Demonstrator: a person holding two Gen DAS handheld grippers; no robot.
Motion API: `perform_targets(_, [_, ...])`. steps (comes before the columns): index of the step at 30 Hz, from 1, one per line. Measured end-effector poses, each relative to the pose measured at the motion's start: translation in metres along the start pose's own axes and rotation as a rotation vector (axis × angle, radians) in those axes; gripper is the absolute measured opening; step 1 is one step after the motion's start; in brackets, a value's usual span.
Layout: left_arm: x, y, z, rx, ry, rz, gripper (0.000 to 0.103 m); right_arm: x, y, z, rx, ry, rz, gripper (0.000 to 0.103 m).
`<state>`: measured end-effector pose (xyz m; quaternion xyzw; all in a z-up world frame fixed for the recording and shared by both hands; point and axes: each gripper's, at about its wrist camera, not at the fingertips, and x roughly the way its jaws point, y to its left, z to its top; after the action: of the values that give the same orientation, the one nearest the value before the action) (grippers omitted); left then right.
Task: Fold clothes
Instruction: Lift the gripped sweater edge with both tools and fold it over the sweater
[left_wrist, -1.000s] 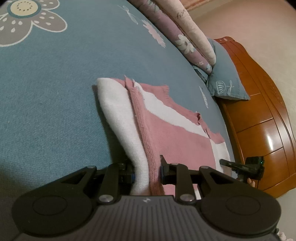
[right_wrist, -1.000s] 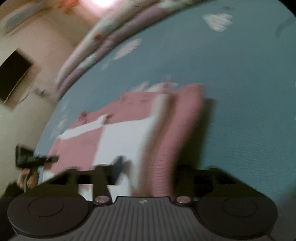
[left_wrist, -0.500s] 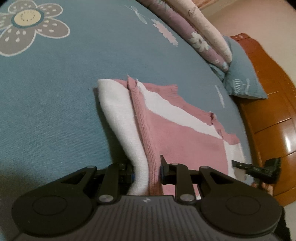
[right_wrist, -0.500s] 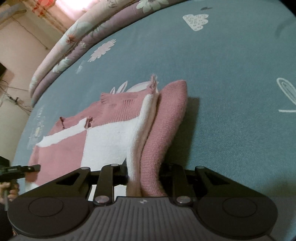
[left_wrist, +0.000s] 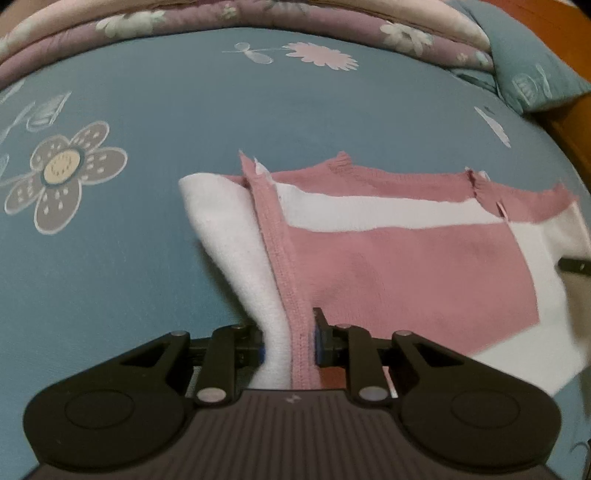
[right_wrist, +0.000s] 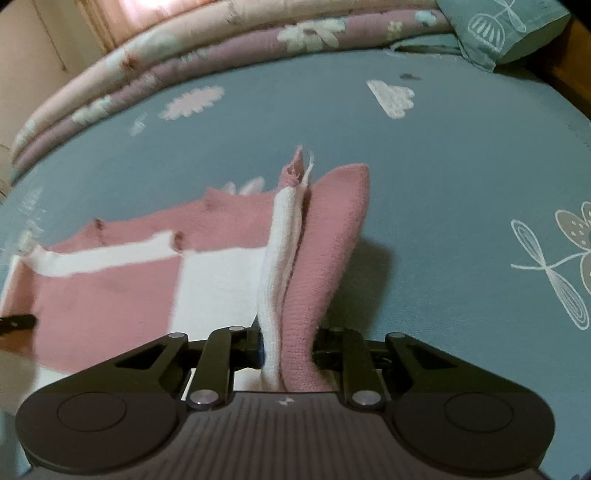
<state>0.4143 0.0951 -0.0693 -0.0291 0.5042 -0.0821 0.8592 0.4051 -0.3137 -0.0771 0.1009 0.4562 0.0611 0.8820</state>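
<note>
Pink-and-white sweater (left_wrist: 406, 273) lies on the teal bedsheet (left_wrist: 147, 240), near edge lifted off it. Left gripper (left_wrist: 288, 343) jaws closing, pinched on a bunched white/pink fold at the sweater's one end; right gripper (right_wrist: 288, 349) jaws closing, clamped on the fold at the other end. Far from the sweater, rolled floral quilts (right_wrist: 221, 55) and a teal pillow (left_wrist: 535, 74) at the sheet's edge

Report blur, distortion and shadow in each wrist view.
Left wrist: fisheye bends the bedspread into a dome; sweater smears toward the right edge. Right wrist: quilt and the sweater's left part are soft with blur; the raised fold casts a dark shadow to its right; warm dim light.
</note>
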Motion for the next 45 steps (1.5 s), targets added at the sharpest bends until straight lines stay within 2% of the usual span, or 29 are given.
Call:
perform_targets(9, [-0.039,-0.025,0.003,0.062,-0.046,0.009,0.018,-0.063,0.014,-0.005,0.013,-0.075,0.082,0.022])
perform_targets(19, [-0.094,-0.061,-0.001,0.168,-0.092,-0.022,0.018,-0.15,0.033,-0.037,-0.06,-0.151,0.103,0.023])
perform_targets(32, [-0.138,-0.13,-0.037,0.348,-0.071,-0.067,0.018,-0.244,0.017,-0.109,-0.085,-0.16,0.09,0.023])
perform_targets(38, [-0.147,-0.164,-0.032,0.394,-0.089,-0.085,0.018,-0.271,-0.001,-0.127,-0.054,-0.2,0.083,0.023])
perform_targets(45, [-0.139,-0.21,-0.015,0.458,-0.094,-0.097,0.018,-0.289,-0.03,-0.138,-0.005,-0.245,0.064,0.023])
